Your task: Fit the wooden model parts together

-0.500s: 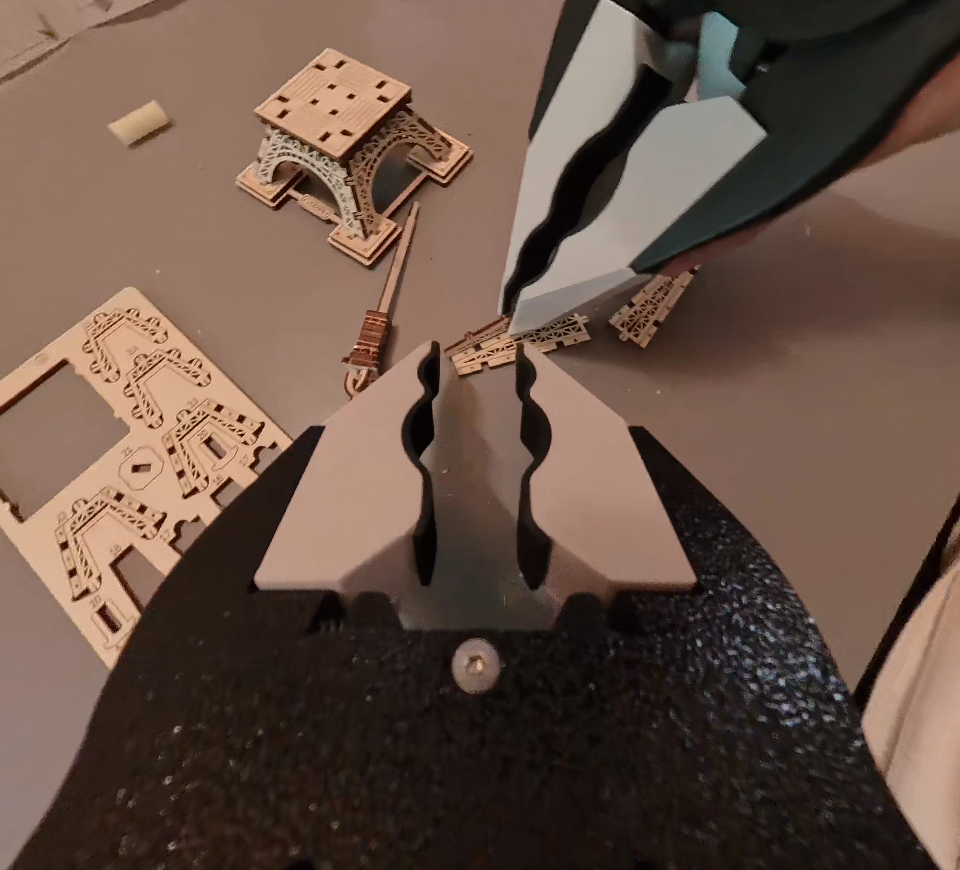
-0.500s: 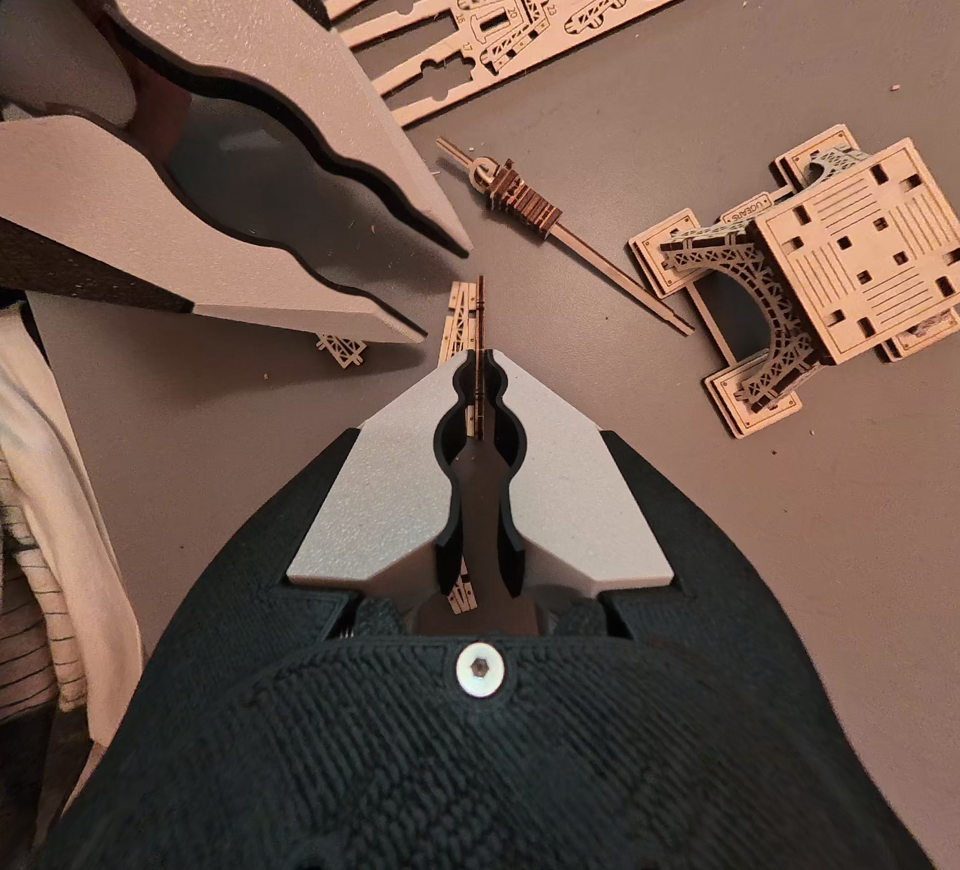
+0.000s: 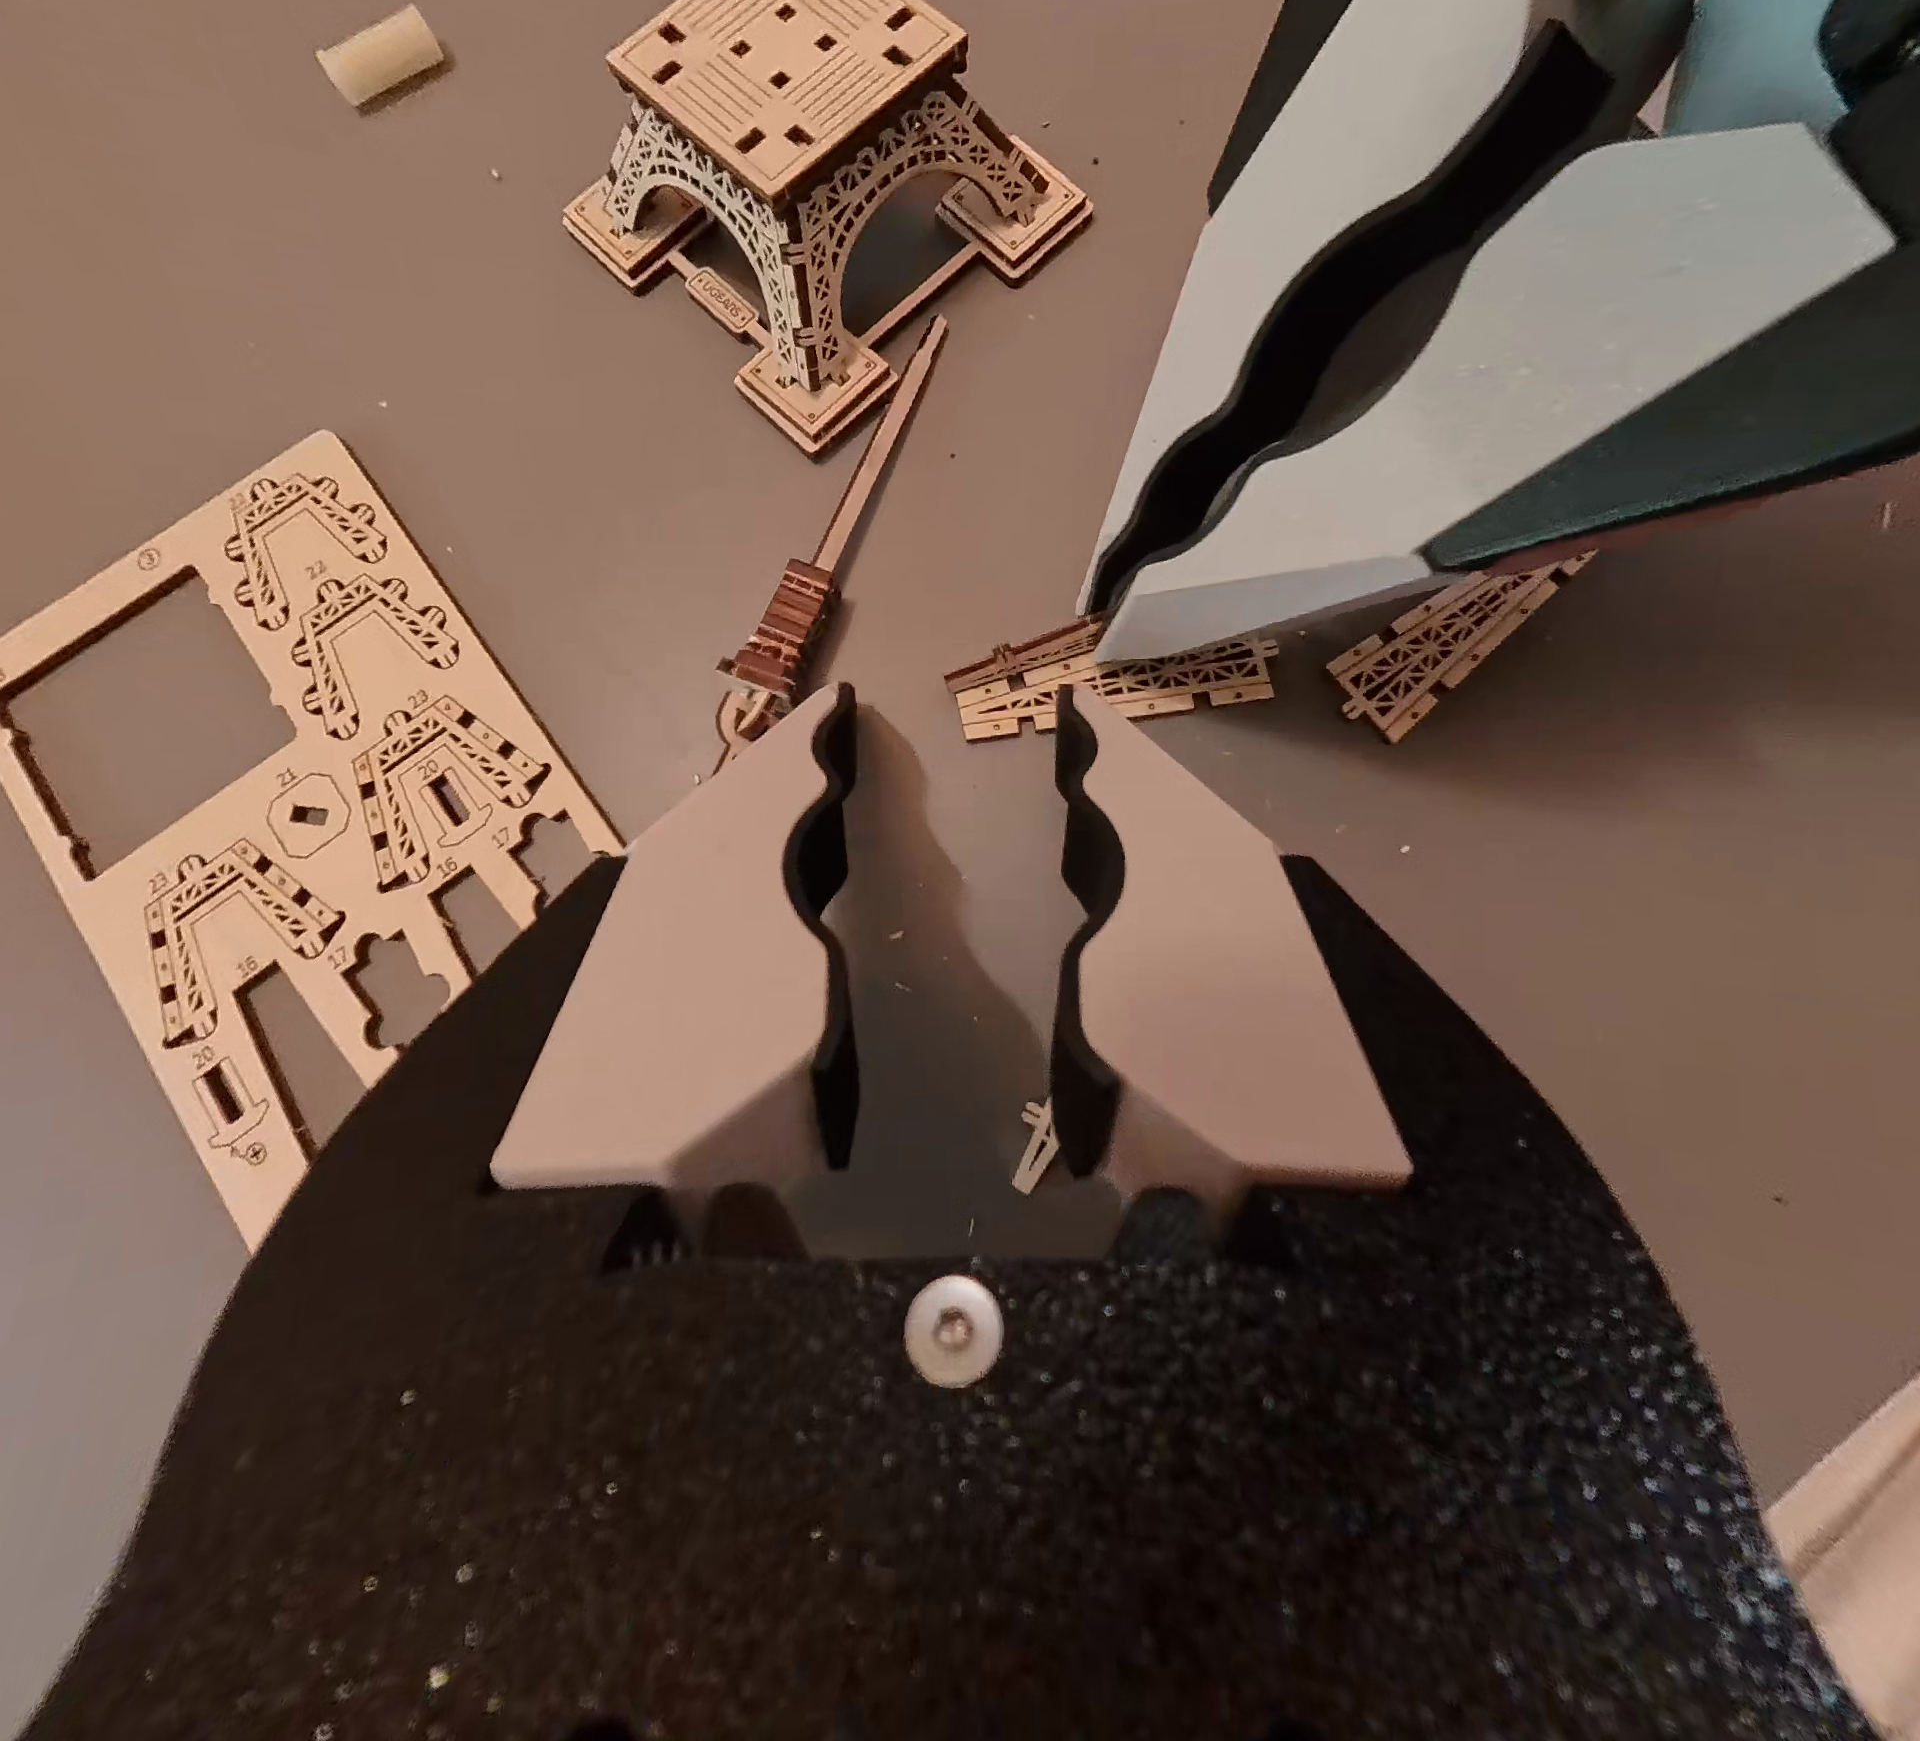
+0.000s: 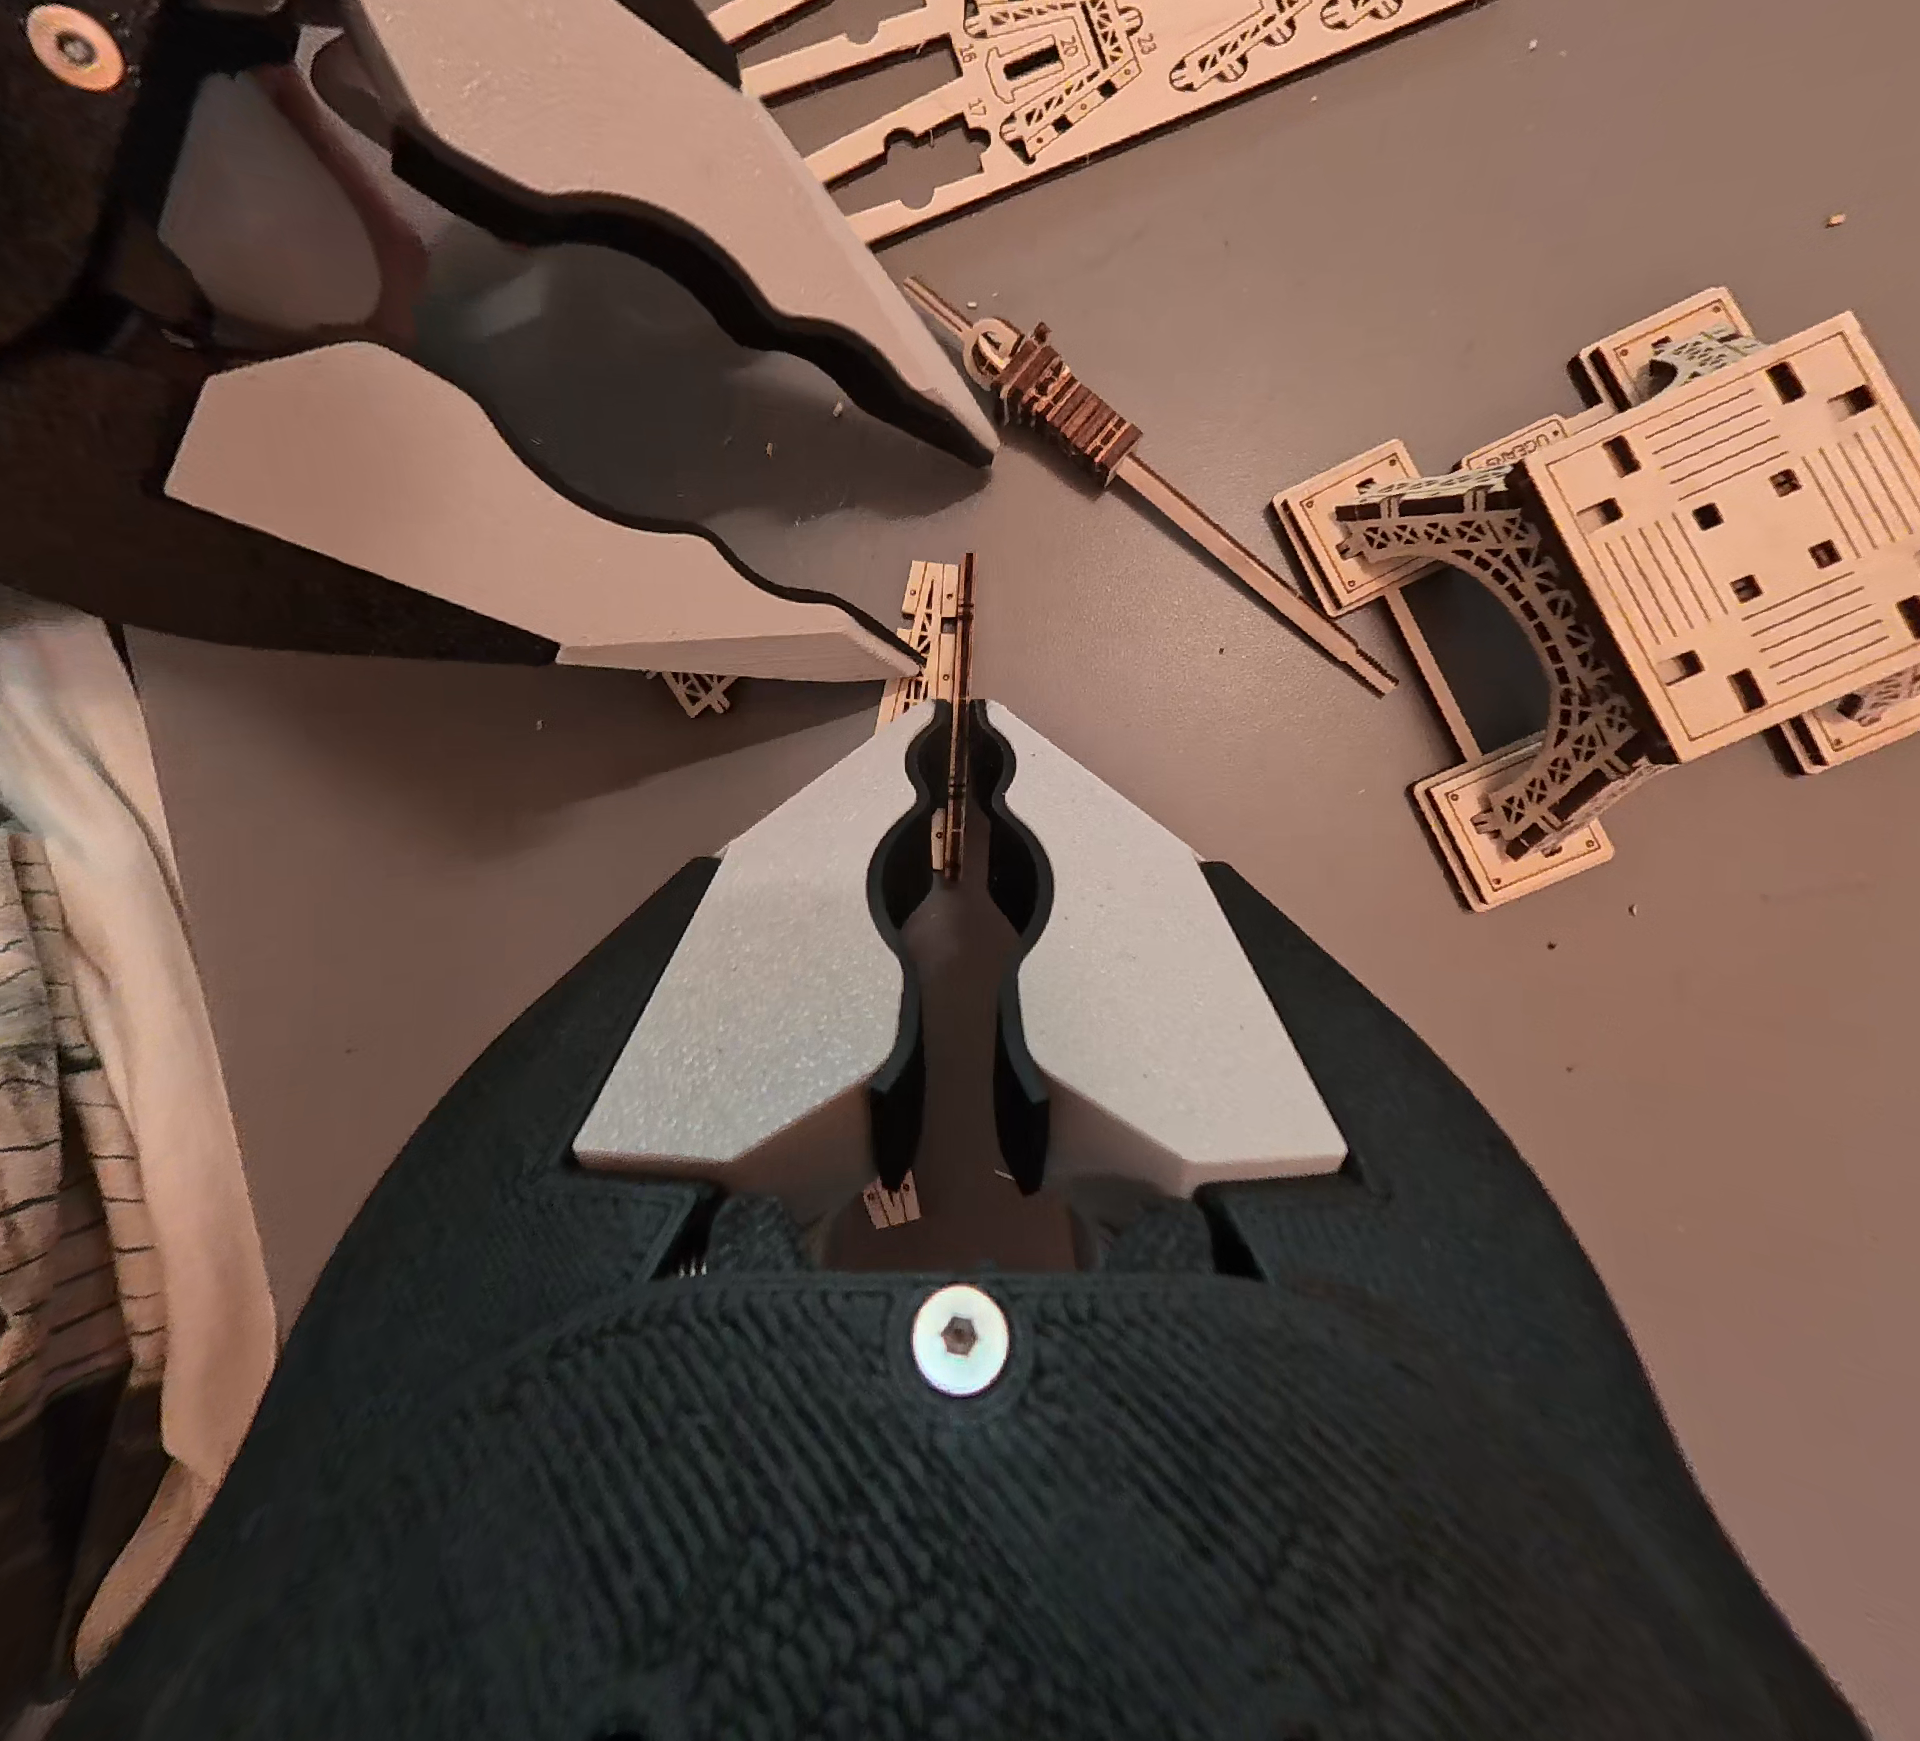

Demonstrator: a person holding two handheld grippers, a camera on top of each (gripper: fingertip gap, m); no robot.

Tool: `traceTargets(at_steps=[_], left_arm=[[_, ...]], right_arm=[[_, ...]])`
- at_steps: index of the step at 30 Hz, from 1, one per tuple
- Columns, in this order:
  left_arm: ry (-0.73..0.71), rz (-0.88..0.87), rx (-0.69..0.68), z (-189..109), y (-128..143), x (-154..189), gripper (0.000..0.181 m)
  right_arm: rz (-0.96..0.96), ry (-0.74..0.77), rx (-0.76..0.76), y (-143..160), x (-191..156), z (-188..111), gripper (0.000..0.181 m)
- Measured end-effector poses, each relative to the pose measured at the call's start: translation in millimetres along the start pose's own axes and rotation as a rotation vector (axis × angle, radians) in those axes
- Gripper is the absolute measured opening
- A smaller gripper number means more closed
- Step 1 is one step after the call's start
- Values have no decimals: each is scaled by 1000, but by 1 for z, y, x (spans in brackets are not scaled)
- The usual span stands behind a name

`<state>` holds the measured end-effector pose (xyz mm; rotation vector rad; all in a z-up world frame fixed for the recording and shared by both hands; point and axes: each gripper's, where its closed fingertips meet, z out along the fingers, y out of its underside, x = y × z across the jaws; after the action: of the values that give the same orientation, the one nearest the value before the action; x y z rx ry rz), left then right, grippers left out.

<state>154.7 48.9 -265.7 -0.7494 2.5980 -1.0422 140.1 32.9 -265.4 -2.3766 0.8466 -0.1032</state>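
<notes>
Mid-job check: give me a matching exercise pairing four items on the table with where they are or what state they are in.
Items:
1. right tool
2. left tool
3. tower base
4. spire piece

States:
A. lying flat between the tower base and the left tool
B. open, holding nothing
C. standing upright on four arched legs
D. shut on a thin lattice panel held on edge

Pairs: 1-D, 2-B, 3-C, 4-A

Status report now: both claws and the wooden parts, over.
Right claw shut on thin lattice panel, held on edge. Left claw open, empty, close beside it. More lattice panels flat on table under them. Tower base stands apart, nothing blocking.
</notes>
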Motion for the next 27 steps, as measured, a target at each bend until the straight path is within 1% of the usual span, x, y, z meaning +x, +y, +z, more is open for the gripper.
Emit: traceTargets(at_steps=[3,6,10,13,17,20,22,24,25,27], left_arm=[[2,-11,-1,0,0,0,37],[16,-16,10,0,0,3,30],[25,-7,20,1,0,4,29],[48,-14,22,1,0,4,30],[56,-21,29,2,-1,1,36],[46,44,69,2,-3,0,36],[47,126,84,1,-4,1,38],[30,237,110,0,-7,-2,47],[36,285,122,0,-9,-2,49],[81,346,140,1,-10,0,47]], right_arm=[[-3,-9,0,1,0,-1,1],[-7,-10,1,1,0,-1,1],[-56,-3,-27,1,0,-1,1],[-102,-3,-45,1,0,0,1],[-130,-20,-56,1,0,0,2],[-146,-11,-51,1,0,0,2],[-153,-4,-41,1,0,0,2],[-157,-3,-41,1,-1,0,2],[-162,-1,-43,1,-1,0,2],[-176,3,-51,1,-1,0,2]])
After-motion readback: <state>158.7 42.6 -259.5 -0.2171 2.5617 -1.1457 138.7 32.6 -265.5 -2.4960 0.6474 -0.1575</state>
